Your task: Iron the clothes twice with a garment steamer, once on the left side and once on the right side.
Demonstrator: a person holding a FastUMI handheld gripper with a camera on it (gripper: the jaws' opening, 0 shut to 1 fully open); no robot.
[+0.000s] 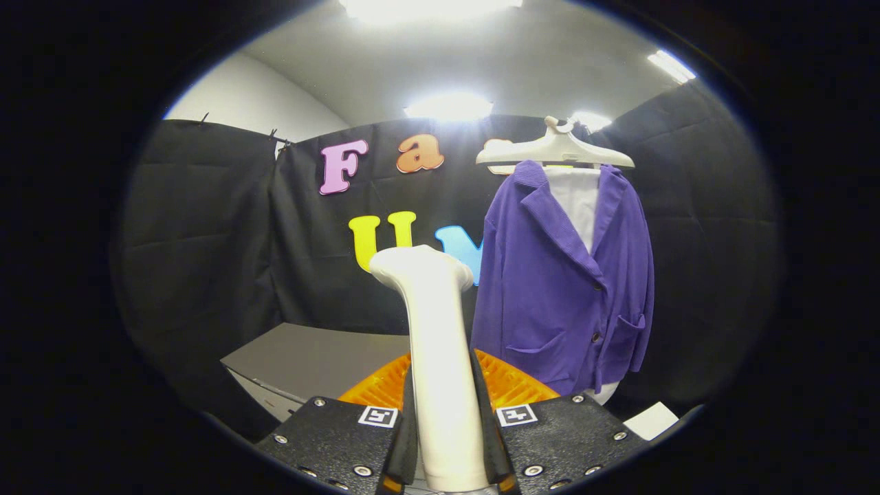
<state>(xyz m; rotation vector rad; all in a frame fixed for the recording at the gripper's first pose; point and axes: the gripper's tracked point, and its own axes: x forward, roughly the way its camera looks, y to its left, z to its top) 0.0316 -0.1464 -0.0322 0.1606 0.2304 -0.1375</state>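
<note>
A white garment steamer (440,357) stands upright between my fingers, its head bent toward the left at the top. My gripper (445,440) is shut on its handle, with both black fingers (405,440) pressed against its sides. Beyond the steamer and to its right hangs a purple jacket (564,289) on a cream hanger (554,151), with a white shirt (577,199) showing at its open collar. The steamer head is apart from the jacket, to the left of its left sleeve.
An orange slatted crate (505,385) sits just behind the fingers. A grey table (316,357) lies beyond it to the left. A white sheet (652,419) lies low at the right, below the jacket.
</note>
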